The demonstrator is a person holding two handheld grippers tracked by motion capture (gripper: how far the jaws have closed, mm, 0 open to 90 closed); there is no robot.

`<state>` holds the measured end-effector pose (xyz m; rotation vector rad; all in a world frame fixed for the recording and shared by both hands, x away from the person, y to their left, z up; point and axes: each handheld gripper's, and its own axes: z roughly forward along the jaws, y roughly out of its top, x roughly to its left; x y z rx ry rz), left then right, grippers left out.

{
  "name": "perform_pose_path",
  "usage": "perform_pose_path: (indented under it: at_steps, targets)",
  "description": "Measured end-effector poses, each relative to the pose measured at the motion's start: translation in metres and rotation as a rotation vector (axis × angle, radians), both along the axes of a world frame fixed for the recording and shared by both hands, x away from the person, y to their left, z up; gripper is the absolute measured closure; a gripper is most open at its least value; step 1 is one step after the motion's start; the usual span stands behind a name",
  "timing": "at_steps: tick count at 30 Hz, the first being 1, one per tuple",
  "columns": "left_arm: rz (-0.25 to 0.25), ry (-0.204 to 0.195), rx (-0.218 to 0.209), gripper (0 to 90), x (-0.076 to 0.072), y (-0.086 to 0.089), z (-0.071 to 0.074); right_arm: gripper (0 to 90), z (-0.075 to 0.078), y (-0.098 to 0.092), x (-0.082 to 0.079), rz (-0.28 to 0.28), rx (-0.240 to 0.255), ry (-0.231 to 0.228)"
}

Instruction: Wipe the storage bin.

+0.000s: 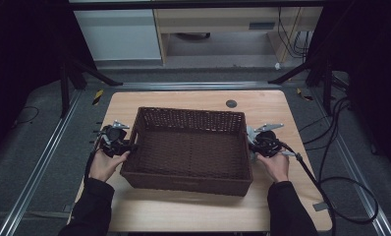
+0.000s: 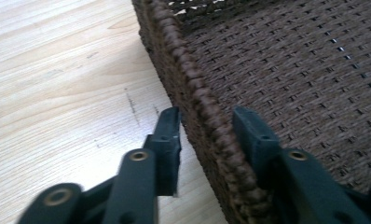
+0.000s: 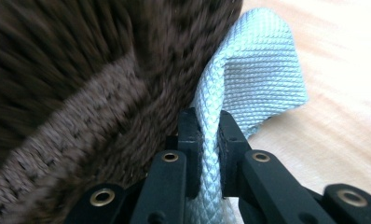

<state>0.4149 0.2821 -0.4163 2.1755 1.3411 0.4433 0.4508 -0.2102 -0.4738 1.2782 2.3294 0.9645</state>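
The light wooden table point(image 1: 183, 211) carries scuffs and short dark scratches just off the outer finger of the left gripper point(image 2: 207, 135). That gripper straddles the braided rim of the brown wicker basket point(image 1: 191, 147): one finger point(image 2: 167, 140) stands outside the wall over bare wood, the other point(image 2: 253, 140) inside above the woven floor, with a gap on both sides of the rim, so the pads are parted and clamp nothing. In the high view the left gripper point(image 1: 116, 140) sits at the basket's left wall, with the person's left hand point(image 1: 105, 164) behind it.

The right gripper point(image 3: 210, 135) has its fingers pinched tight on a fold of pale blue microfibre cloth point(image 3: 253, 84). The cloth rises between the pads and fans out beyond the fingertips, over the table on the outer side, while its inner edge lies against the basket's outer wall just beside the inner finger. In the high view the right gripper point(image 1: 266, 142) and right hand point(image 1: 276, 164) sit at the basket's right wall, and the cloth point(image 1: 251, 135) shows as a pale scrap touching that wall.

The basket is rectangular and stands mid-table between the two grippers.

Beyond the fingertips, a round dark grommet point(image 1: 231, 103) is set in the far tabletop. Past the table lie grey carpet point(image 1: 31, 147), metal floor rails point(image 1: 36, 172), black cables point(image 1: 341, 147), and a white cabinet point(image 1: 117, 34) beside a wooden desk point(image 1: 223, 24).
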Motion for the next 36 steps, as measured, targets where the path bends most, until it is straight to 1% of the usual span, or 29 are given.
perform_pose_path:
  at_steps: [1, 2, 3, 5, 6, 8, 9, 10, 11, 12, 13, 16, 17, 18, 19, 20, 21, 22, 23, 25, 26, 27, 28, 30, 32, 34, 35, 36]
  targets:
    - [-0.004, -0.005, 0.001, 58.2, -0.001, 0.000, 0.000, 83.3, 0.010, -0.004, -0.004, -0.010, 0.027, -0.044]
    - [-0.004, -0.005, 0.001, 58.3, -0.001, 0.000, 0.000, 83.3, 0.016, -0.007, -0.006, -0.017, 0.046, -0.066]
    - [-0.009, -0.017, 0.015, 58.3, -0.002, 0.000, 0.001, 83.3, 0.022, -0.008, -0.009, -0.022, 0.063, -0.088]
    - [-0.016, -0.023, 0.025, 59.5, -0.004, -0.002, 0.002, 83.3, 0.034, -0.010, -0.016, -0.015, 0.075, -0.137]
    - [-0.013, -0.018, 0.023, 61.1, -0.005, -0.003, 0.003, 83.3, 0.039, -0.011, -0.018, -0.005, 0.077, -0.154]
    - [-0.016, -0.023, 0.022, 65.4, -0.007, -0.004, 0.004, 83.3, 0.046, -0.009, -0.023, 0.008, 0.079, -0.175]
    - [-0.016, -0.023, 0.022, 66.8, -0.007, -0.004, 0.004, 83.3, 0.046, -0.009, -0.023, 0.008, 0.079, -0.175]
    - [-0.026, -0.019, 0.018, 67.6, -0.007, -0.004, 0.004, 83.3, 0.050, -0.006, -0.026, 0.025, 0.065, -0.182]
    - [-0.023, -0.017, 0.016, 67.6, -0.008, -0.004, 0.004, 83.3, 0.050, -0.006, -0.026, 0.025, 0.065, -0.182]
    - [-0.017, -0.011, 0.003, 68.4, -0.008, -0.003, 0.004, 83.4, 0.049, -0.005, -0.027, 0.033, 0.058, -0.178]
    - [-0.017, -0.011, 0.003, 68.4, -0.008, -0.003, 0.004, 83.4, 0.049, -0.005, -0.027, 0.033, 0.058, -0.178]
    - [-0.006, -0.004, -0.020, 68.1, -0.010, -0.001, 0.004, 83.4, 0.044, -0.004, -0.028, 0.039, 0.028, -0.165]
    - [-0.008, 0.004, -0.031, 67.2, -0.011, 0.000, 0.004, 83.4, 0.038, -0.006, -0.027, 0.033, 0.026, -0.145]
    - [-0.017, 0.020, -0.036, 66.3, -0.011, 0.000, 0.003, 83.4, 0.035, -0.007, -0.026, 0.027, 0.023, -0.134]
    - [-0.024, 0.025, -0.030, 66.2, -0.012, 0.000, 0.001, 83.4, 0.032, -0.007, -0.026, 0.024, 0.022, -0.121]
    - [-0.024, 0.025, -0.030, 65.6, -0.012, 0.000, 0.001, 83.4, 0.029, -0.007, -0.026, 0.023, 0.018, -0.108]
    - [-0.022, 0.019, -0.037, 65.6, -0.012, 0.001, 0.001, 83.4, 0.029, -0.007, -0.026, 0.023, 0.018, -0.108]
    - [-0.024, 0.023, -0.046, 65.8, -0.012, 0.001, 0.001, 83.4, 0.022, -0.005, -0.026, 0.024, 0.000, -0.083]
    - [-0.024, 0.023, -0.046, 66.5, -0.012, 0.001, 0.001, 83.4, 0.022, -0.005, -0.026, 0.024, 0.000, -0.083]
    - [-0.025, 0.012, -0.037, 67.7, -0.013, 0.000, 0.001, 83.4, 0.016, -0.003, -0.024, 0.025, -0.009, -0.064]
    - [-0.023, 0.011, -0.030, 68.8, -0.014, -0.001, 0.001, 83.4, 0.009, 0.001, -0.023, 0.031, -0.010, -0.039]
    - [-0.020, 0.010, -0.032, 68.8, -0.014, -0.001, 0.001, 83.4, 0.009, 0.001, -0.023, 0.031, -0.010, -0.039]
    - [-0.014, 0.009, -0.038, 69.6, -0.014, 0.000, 0.001, 83.4, 0.006, 0.004, -0.022, 0.036, -0.020, -0.025]
    - [0.007, 0.011, -0.064, 70.3, -0.014, 0.001, 0.000, 83.3, 0.004, 0.004, -0.021, 0.035, -0.016, -0.019]
    - [0.011, 0.010, -0.065, 70.5, -0.014, 0.001, 0.000, 83.4, 0.006, 0.003, -0.020, 0.036, -0.010, -0.021]
    - [0.016, 0.007, -0.062, 71.1, -0.014, 0.000, 0.000, 83.4, 0.011, 0.001, -0.020, 0.027, 0.000, -0.041]
    - [0.019, 0.007, -0.067, 71.3, -0.013, 0.001, 0.000, 83.4, 0.021, -0.002, -0.022, 0.020, 0.024, -0.079]
    - [0.017, 0.008, -0.068, 71.4, -0.012, 0.001, 0.000, 83.3, 0.026, -0.004, -0.024, 0.020, 0.035, -0.101]
